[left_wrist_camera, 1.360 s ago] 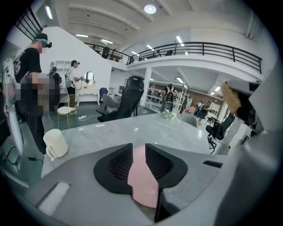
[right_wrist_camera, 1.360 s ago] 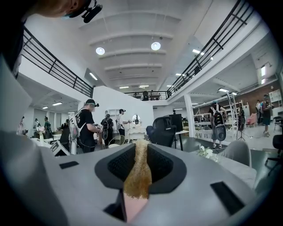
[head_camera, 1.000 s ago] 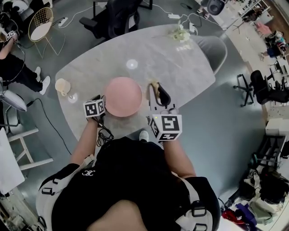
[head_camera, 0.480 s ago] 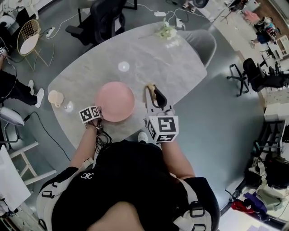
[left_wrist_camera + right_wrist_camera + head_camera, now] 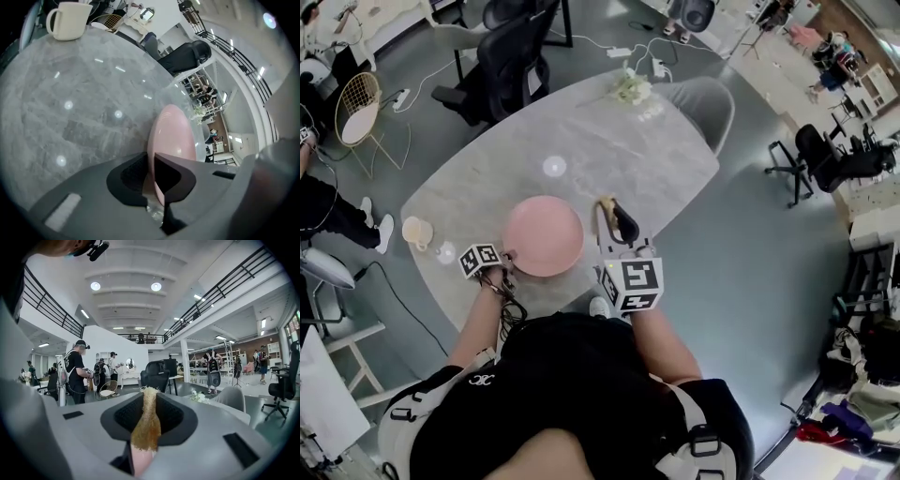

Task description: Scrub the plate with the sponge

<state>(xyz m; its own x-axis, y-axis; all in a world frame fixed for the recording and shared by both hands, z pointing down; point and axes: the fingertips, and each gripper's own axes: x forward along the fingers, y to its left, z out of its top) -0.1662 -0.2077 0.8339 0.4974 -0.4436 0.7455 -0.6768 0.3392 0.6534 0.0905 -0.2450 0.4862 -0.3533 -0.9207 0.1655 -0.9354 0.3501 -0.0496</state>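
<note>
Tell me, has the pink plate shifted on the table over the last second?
No. The pink plate lies just as far from the cream mug on the table as before; only the view has swung.

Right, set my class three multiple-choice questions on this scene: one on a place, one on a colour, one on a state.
1. In the head view, where is the mug in relation to the plate?
A) on top of it
B) to its left, on the table
C) stacked under it

2. What colour is the plate?
A) white
B) blue
C) pink

3. The fingers of the right gripper are:
A) shut on the sponge
B) open and empty
C) shut on the mug

Answers:
1 B: the mug stands apart from the plate, near the table's left edge.
2 C: the plate is pink in both the head view and the left gripper view.
3 A: the right gripper view shows the sponge pinched between the fingers.
</note>
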